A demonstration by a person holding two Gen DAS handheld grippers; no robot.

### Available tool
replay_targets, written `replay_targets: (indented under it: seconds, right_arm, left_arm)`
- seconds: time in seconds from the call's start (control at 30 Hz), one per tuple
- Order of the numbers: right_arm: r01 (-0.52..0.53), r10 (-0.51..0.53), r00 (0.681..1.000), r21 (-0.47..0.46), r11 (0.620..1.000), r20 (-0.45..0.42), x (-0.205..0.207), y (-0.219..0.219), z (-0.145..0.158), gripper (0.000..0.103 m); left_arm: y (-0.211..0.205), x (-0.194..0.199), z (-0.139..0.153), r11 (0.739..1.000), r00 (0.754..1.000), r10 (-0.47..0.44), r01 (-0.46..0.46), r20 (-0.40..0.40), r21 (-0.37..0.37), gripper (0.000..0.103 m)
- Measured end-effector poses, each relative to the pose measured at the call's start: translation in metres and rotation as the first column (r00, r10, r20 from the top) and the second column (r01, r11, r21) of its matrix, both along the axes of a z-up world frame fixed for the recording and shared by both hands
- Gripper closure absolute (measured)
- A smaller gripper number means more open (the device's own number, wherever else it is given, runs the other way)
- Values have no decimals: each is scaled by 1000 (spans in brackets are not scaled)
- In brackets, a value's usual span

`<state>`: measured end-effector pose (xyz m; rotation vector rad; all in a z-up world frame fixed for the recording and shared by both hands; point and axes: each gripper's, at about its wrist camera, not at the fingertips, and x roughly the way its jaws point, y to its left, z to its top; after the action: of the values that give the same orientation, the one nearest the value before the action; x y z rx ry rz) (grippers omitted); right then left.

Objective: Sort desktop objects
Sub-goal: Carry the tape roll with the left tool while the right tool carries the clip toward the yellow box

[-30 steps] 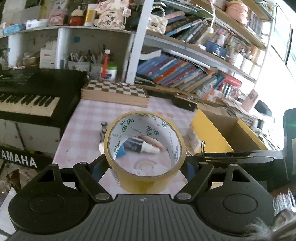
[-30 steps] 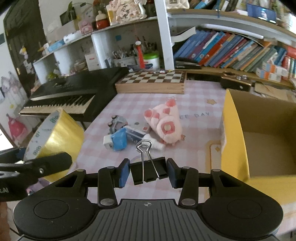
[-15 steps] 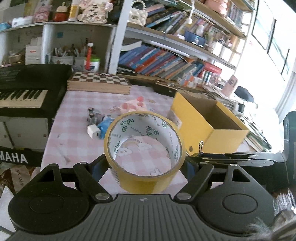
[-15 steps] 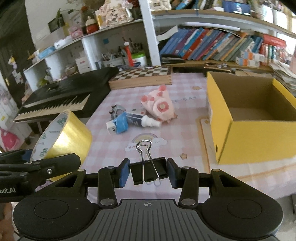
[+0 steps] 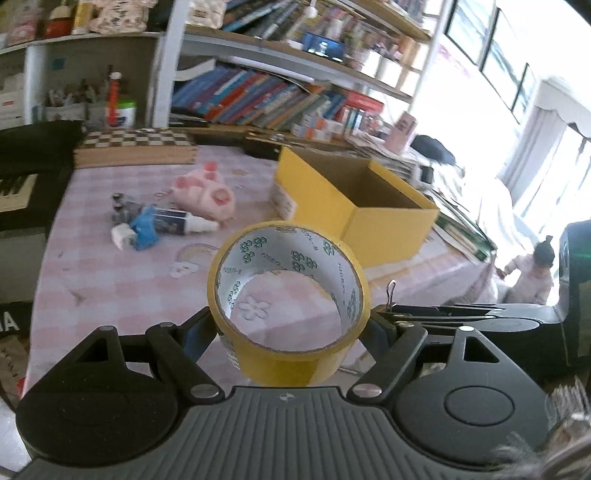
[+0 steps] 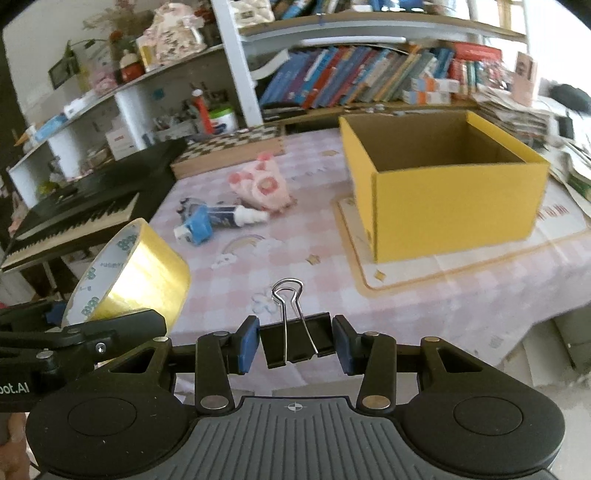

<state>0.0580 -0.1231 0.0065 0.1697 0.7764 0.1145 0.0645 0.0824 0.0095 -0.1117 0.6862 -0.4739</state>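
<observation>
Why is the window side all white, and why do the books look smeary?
Left wrist view: daylight overexposes the window to white, and the books smear, probably because the camera is moving, while the tape roll in the left gripper stays sharp. Right wrist view: the shelves curve from the fisheye lens, and the yellow box is slightly blurred.

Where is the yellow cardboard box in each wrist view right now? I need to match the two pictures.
Left wrist: the yellow box sits upper right of centre, beyond the tape roll, open top showing.
Right wrist: the box fills the upper right, near corner facing the camera.
Shared landmark: the pink plush toy, left of the box in both.
</observation>
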Motion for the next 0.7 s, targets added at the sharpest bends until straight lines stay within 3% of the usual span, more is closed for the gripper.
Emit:
replay_targets:
  seconds: [0.7]
  right_arm:
    - [232, -232, 972, 8, 973, -27, -34, -65, -5, 60]
  left_arm:
    - [-76, 9, -5, 969, 969, -246, 246, -20, 8, 23]
